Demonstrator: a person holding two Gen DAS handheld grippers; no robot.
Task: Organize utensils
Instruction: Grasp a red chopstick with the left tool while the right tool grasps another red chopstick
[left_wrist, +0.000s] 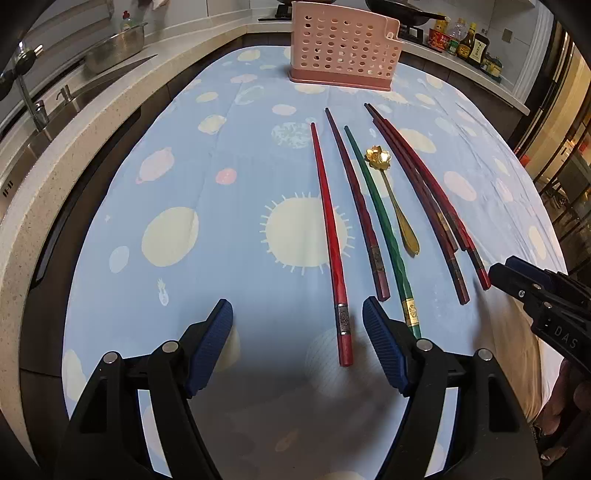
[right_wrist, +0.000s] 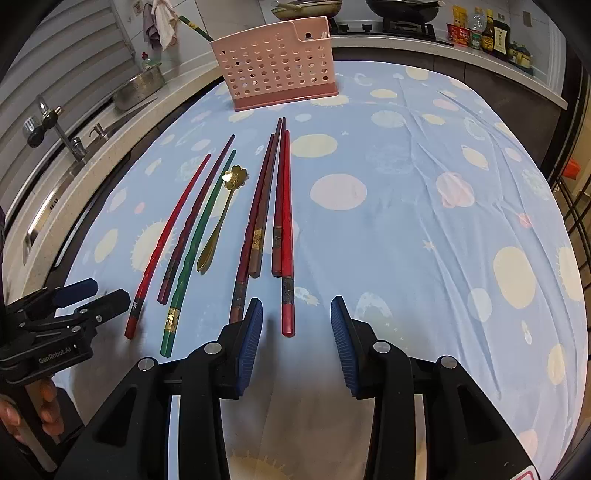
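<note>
Several chopsticks lie side by side on the blue planet-print cloth (left_wrist: 184, 177): a red one (left_wrist: 330, 243), a dark maroon one (left_wrist: 356, 199), a green one (left_wrist: 380, 229), and a bundle of dark red ones (left_wrist: 424, 188). A gold flower-bowl spoon (left_wrist: 393, 199) lies among them. A pink perforated utensil holder (left_wrist: 343, 48) stands at the far end. My left gripper (left_wrist: 297, 325) is open, just above the cloth, the red chopstick's end between its fingers. My right gripper (right_wrist: 295, 325) is open around the end of a red chopstick (right_wrist: 286, 236), near the green one (right_wrist: 192, 251) and the spoon (right_wrist: 221, 218).
A stone counter with a sink, tap (left_wrist: 29, 99) and steel bowl (left_wrist: 114, 48) runs along the left. Sauce bottles (left_wrist: 465, 40) and a stove with pans stand behind the holder (right_wrist: 277, 62). The cloth-covered table drops off on the right.
</note>
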